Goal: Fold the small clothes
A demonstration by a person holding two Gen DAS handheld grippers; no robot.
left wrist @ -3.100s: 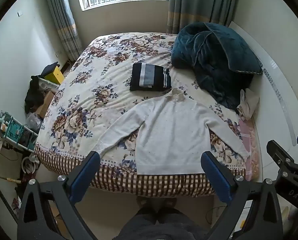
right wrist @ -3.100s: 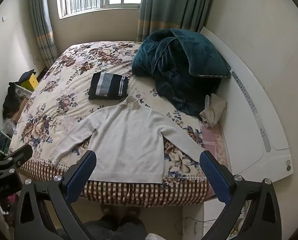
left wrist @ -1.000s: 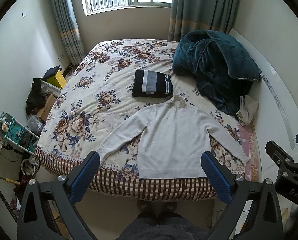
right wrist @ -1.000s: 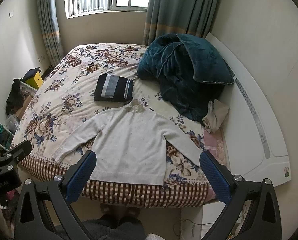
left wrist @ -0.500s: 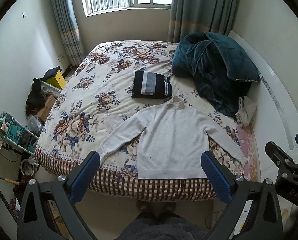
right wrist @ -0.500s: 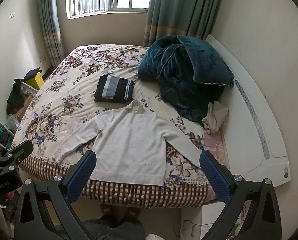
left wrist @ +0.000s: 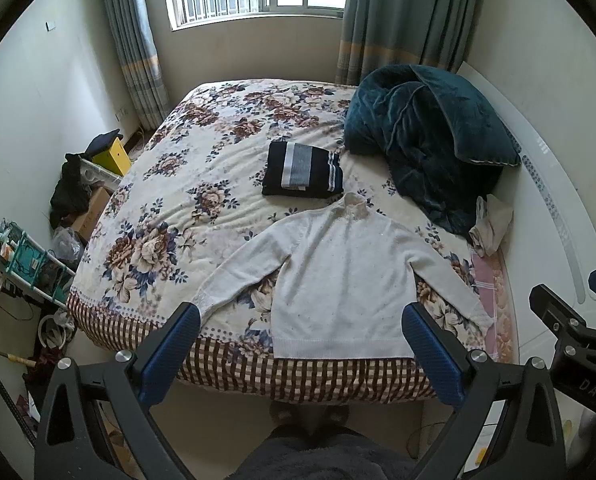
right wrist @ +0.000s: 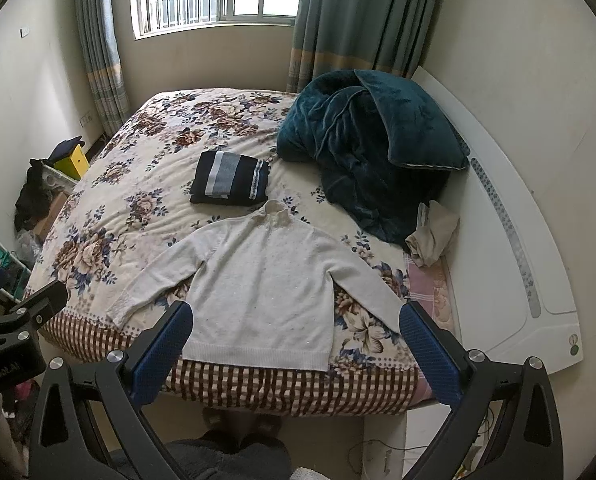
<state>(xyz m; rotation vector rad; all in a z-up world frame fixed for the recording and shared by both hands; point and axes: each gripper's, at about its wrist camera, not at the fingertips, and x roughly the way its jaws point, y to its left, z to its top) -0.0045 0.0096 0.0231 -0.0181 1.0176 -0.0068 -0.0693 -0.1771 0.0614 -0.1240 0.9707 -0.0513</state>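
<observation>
A white sweater (left wrist: 338, 280) lies flat on the floral bed (left wrist: 177, 216), sleeves spread, hem at the near edge; it also shows in the right wrist view (right wrist: 261, 280). A folded navy striped garment (left wrist: 302, 170) sits just beyond its collar, also in the right wrist view (right wrist: 229, 178). My left gripper (left wrist: 300, 344) is open and empty, held back from the bed above the floor. My right gripper (right wrist: 295, 344) is open and empty, likewise short of the hem.
A teal quilt (left wrist: 430, 136) is heaped at the right of the bed, with a beige cloth (left wrist: 492, 226) beside it. A white headboard (right wrist: 510, 240) runs along the right. Clutter and a rack (left wrist: 29, 260) stand on the floor at left.
Both grippers have drawn back and risen slightly, so the bed looks a little farther away. The clothes have not moved and both grippers stay open.
</observation>
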